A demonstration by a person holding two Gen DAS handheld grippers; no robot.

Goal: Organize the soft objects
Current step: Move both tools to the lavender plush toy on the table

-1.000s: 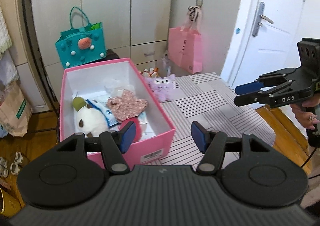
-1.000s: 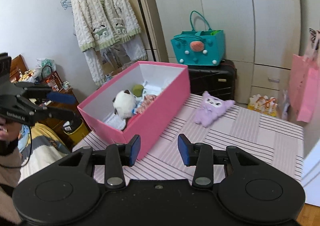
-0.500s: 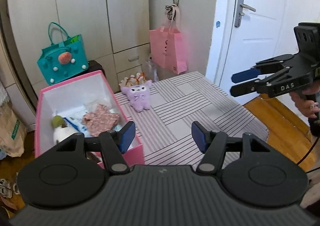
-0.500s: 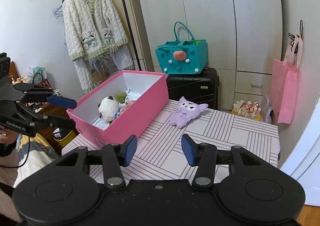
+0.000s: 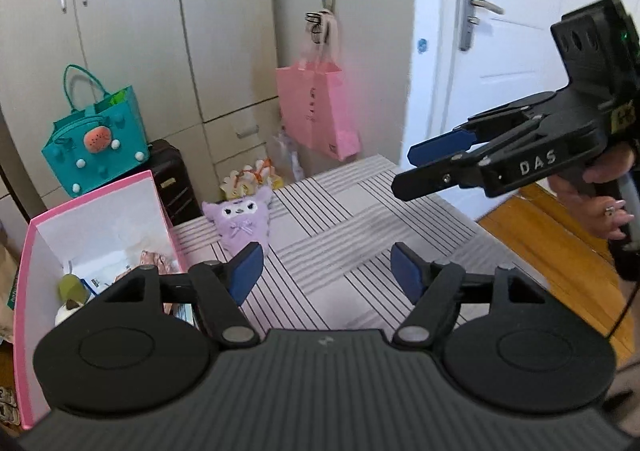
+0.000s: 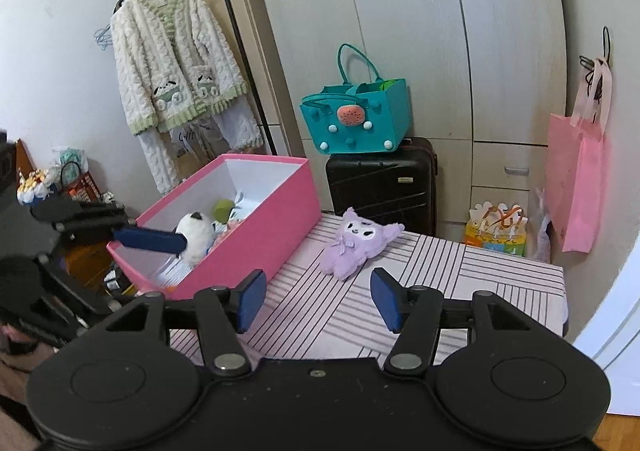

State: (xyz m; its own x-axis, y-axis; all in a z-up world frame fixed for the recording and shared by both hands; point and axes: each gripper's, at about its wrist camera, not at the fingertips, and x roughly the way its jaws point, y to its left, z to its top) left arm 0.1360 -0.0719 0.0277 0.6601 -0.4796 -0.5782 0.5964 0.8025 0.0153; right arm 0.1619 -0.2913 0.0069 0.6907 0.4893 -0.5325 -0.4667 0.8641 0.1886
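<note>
A purple plush toy [image 5: 240, 225] [image 6: 360, 241] lies on the striped table [image 5: 360, 235] [image 6: 460, 283], just right of an open pink box [image 5: 100, 219] [image 6: 256, 235]. Inside the box are a white plush [image 6: 196, 231], a green item and a pink patterned cloth [image 5: 154, 261]. My left gripper [image 5: 326, 271] hovers over the table in front of the purple plush; its jaws are opening with nothing between them. My right gripper [image 6: 318, 299] also hangs before the plush, its jaws opening and empty. It shows side-on at the right [image 5: 412, 167] in the left wrist view.
A teal bag [image 6: 356, 119] sits on a black suitcase [image 6: 380, 183] behind the table. A pink bag [image 5: 316, 111] hangs on the cupboard. A white door [image 5: 500, 31] stands at the right, a fluffy jacket [image 6: 176, 79] at the left. A hand [image 5: 608, 191] holds the right gripper.
Both grippers have swung rightward from the pink box toward the purple plush. Their jaws stand wider apart than before. The right gripper looks larger and closer in the left wrist view.
</note>
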